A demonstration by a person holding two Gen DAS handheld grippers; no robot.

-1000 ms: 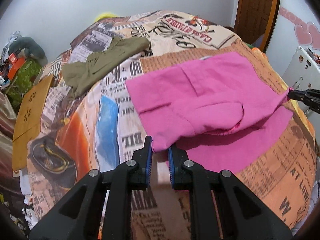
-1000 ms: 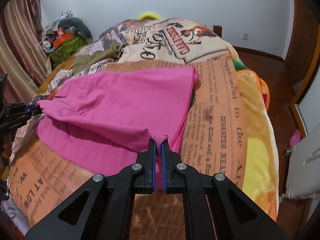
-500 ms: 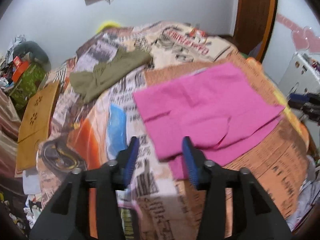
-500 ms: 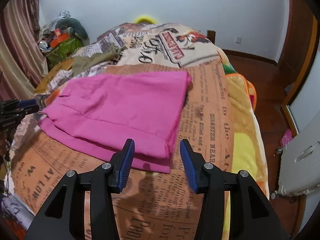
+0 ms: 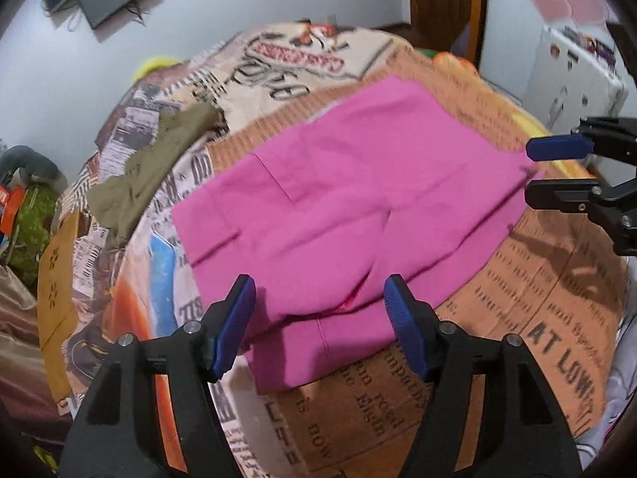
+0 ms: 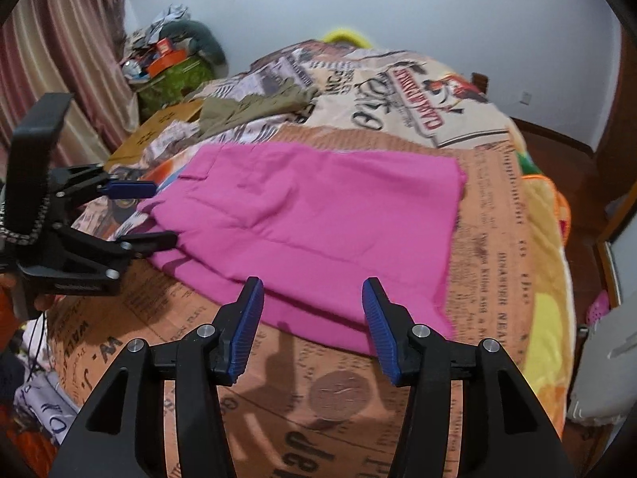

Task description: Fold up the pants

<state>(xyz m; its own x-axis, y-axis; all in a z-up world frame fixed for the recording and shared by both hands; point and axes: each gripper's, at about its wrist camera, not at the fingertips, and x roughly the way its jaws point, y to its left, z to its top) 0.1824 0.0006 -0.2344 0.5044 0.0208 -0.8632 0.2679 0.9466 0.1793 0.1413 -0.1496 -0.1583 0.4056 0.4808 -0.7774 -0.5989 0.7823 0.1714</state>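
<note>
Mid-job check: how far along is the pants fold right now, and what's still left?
Done: the pink pants lie on the bedspread with one fold laid, the top layer stopping short of the near edge. In hand: nothing. The left gripper and right gripper have just been opening and are off the cloth. Left: probably a further fold to compact it, and perhaps the olive garment beyond.

Both wrist views look steeply down, close, from opposite ends, sharing the pink pants (image 5: 350,199) (image 6: 318,215).

Soft indoor light, fisheye-warped, blurred
</note>
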